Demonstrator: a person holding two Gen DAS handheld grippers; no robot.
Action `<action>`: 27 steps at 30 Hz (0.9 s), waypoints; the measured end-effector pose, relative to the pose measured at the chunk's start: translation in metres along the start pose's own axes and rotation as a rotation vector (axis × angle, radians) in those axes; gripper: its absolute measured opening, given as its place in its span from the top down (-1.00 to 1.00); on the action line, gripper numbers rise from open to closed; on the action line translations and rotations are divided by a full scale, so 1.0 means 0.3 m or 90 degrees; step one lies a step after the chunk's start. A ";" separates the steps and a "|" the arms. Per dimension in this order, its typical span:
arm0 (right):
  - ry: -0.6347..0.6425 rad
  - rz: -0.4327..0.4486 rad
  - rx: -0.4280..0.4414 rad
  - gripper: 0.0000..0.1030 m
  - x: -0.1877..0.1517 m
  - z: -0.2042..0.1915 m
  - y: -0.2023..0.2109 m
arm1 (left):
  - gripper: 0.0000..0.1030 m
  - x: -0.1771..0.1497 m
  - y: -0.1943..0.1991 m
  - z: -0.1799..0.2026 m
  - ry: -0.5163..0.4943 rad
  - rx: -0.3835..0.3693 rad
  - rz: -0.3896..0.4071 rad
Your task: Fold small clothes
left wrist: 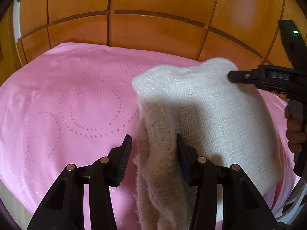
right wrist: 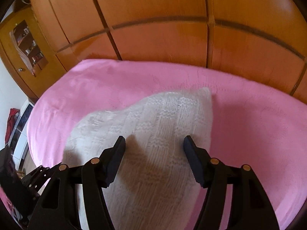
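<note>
Wooden wardrobe panels (left wrist: 153, 19) filled the background, and a bed under a pink cover (left wrist: 67, 99) served as the folding surface. On it lay a small white knitted garment (left wrist: 220, 118), seemingly doubled over already, its far edge towards the wardrobe and its near edge bunched and lifted off the cover.

That raised, fluffy edge ran between the jaws of the left gripper (left wrist: 154, 140). They stood part-way apart, and a gap showed beside the left pad, so the knit looked loose between them, not pinched. The right gripper (right wrist: 154, 140) hung above the middle of the garment with its jaws wide apart and nothing in them; in the left camera it appeared at the right side, its tip over the far corner of the knit, with a hand (left wrist: 294, 128) on its handle.

The step in hand seemed to be finishing or tidying a fold. To do it well, the left jaws would need to let the thick edge drop flat and not drag it along, since loose yarn snags easily on ribbed pads. The right jaws could then take the free corner through every layer, carry it low across the cover, and line up the edges before letting go
</note>
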State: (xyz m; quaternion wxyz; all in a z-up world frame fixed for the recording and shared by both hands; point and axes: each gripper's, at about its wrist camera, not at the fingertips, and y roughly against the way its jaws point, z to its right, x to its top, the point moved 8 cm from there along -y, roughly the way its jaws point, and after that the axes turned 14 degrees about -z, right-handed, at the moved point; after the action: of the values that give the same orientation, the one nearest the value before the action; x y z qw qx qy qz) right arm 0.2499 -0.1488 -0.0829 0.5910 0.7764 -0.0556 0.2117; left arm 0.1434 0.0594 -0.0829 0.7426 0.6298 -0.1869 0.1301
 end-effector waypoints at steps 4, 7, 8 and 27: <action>-0.044 -0.038 -0.008 -0.25 -0.003 0.040 -0.110 | 0.10 -0.003 -0.016 -0.005 -0.003 0.004 -0.004; -0.056 -0.027 -0.005 -0.29 -0.008 0.051 -0.111 | 0.10 -0.006 -0.022 -0.008 -0.002 0.005 -0.006; -0.057 -0.020 0.000 -0.32 -0.009 0.051 -0.101 | 0.10 -0.008 -0.023 -0.010 0.001 0.004 -0.006; -0.133 -0.046 0.320 -0.86 -0.324 0.123 -0.023 | -0.27 -0.038 -0.025 -0.065 0.042 -0.069 -0.016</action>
State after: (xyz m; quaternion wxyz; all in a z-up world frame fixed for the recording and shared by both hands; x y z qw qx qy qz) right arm 0.1741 -0.1973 -0.1353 0.3782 0.9177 -0.0344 0.1164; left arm 0.1387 0.0779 -0.0974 0.7828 0.5864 -0.1615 0.1313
